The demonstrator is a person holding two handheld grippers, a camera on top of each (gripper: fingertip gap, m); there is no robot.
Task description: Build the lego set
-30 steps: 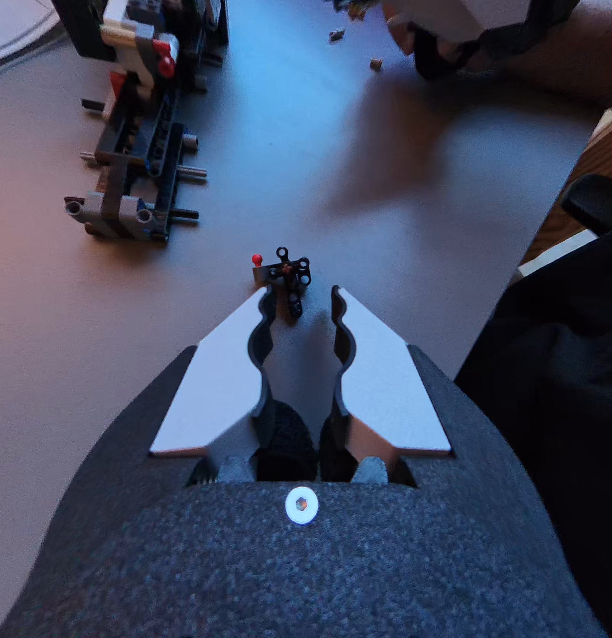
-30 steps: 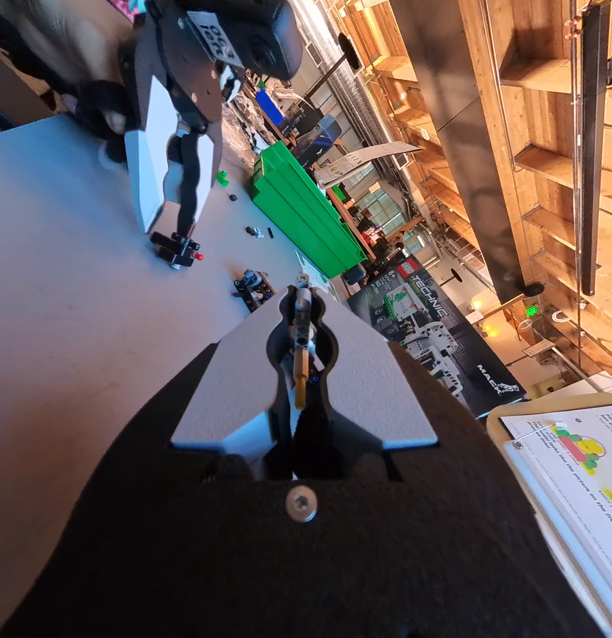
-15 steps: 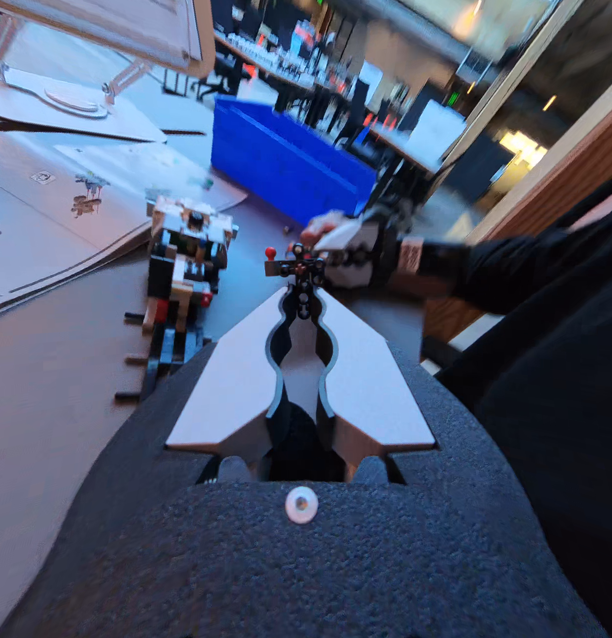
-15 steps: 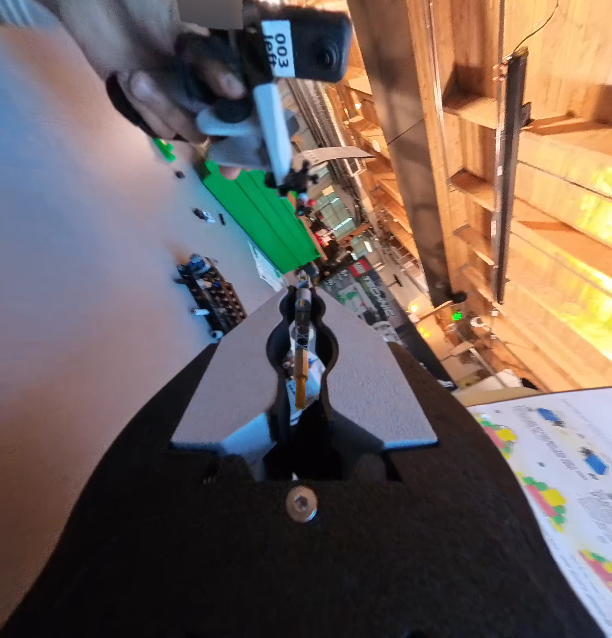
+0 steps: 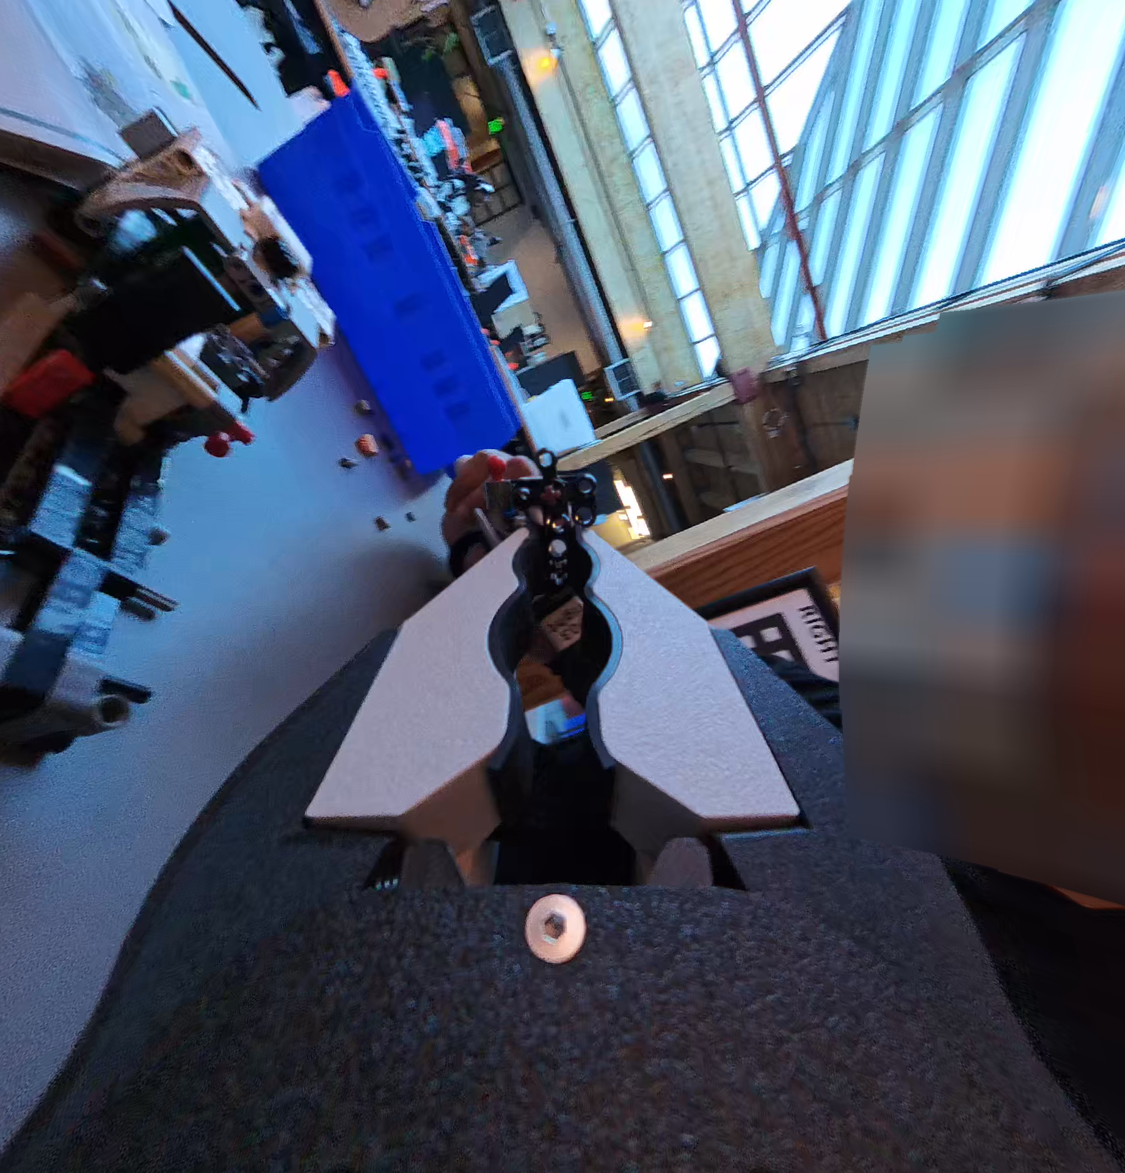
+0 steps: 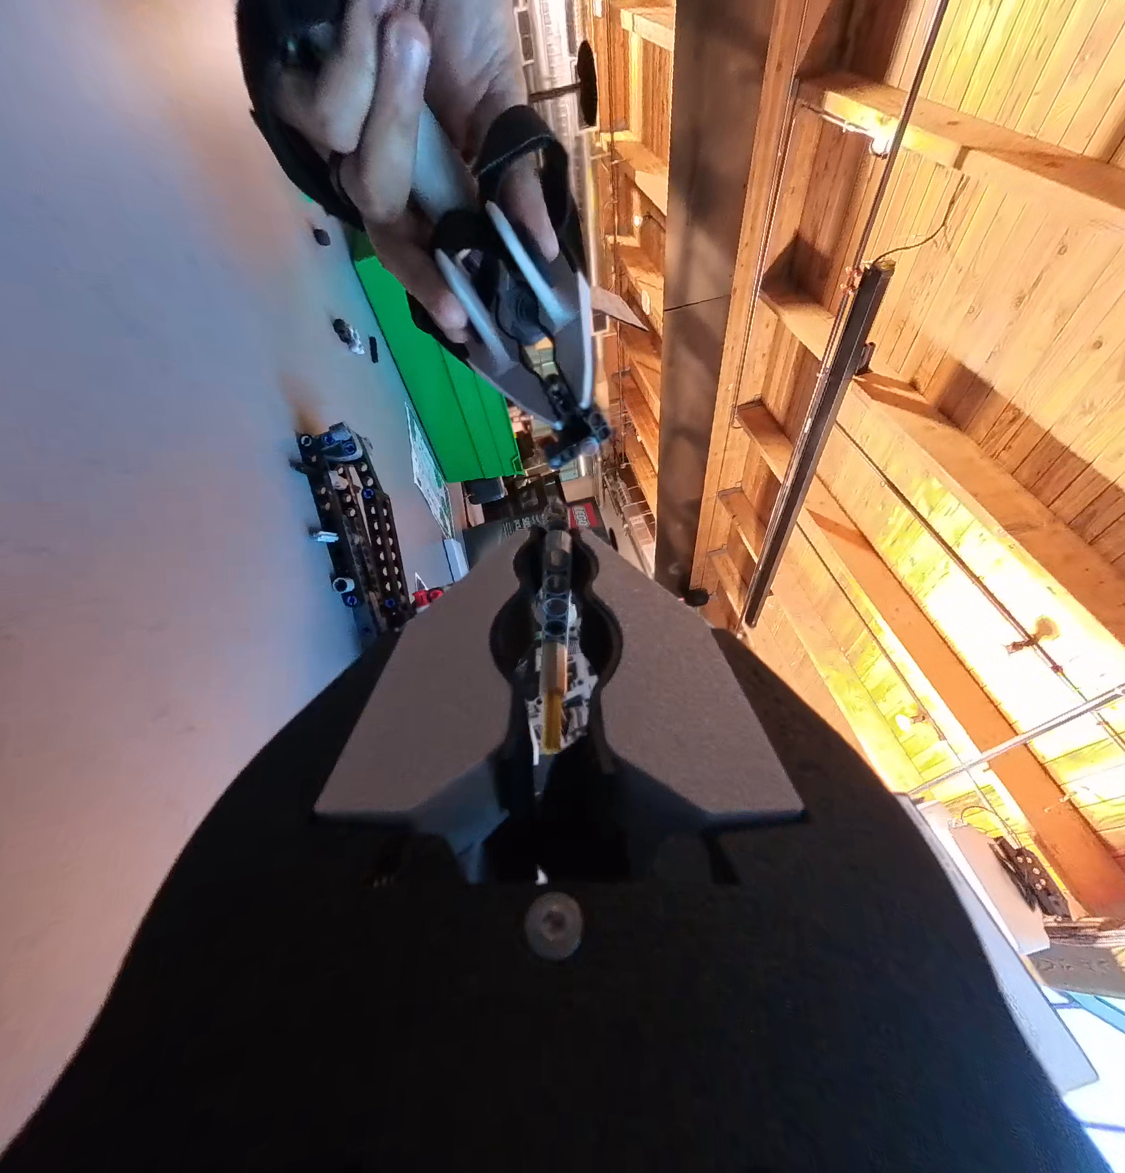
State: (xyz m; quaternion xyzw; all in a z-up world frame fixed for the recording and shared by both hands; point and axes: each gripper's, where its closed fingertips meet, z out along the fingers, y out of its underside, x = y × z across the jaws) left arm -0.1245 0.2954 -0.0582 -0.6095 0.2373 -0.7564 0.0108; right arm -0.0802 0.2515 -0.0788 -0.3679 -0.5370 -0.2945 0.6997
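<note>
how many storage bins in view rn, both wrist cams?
2. A blue bin stands at the far table edge in the left wrist view; a green bin lies behind the left gripper in the right wrist view. Others may be hidden.

Items bearing writing, wording withheld:
- Black-and-white printed tag [image 5: 795, 625] beside the left tongs [image 5: 555, 539], lettered, partly hidden.
- Dark box [image 6: 547, 517] with a red logo patch, beyond the right tongs [image 6: 557, 539].
- Printed sheet [image 6: 430, 470] on the surface [image 6: 135, 381], too small to read.
</note>
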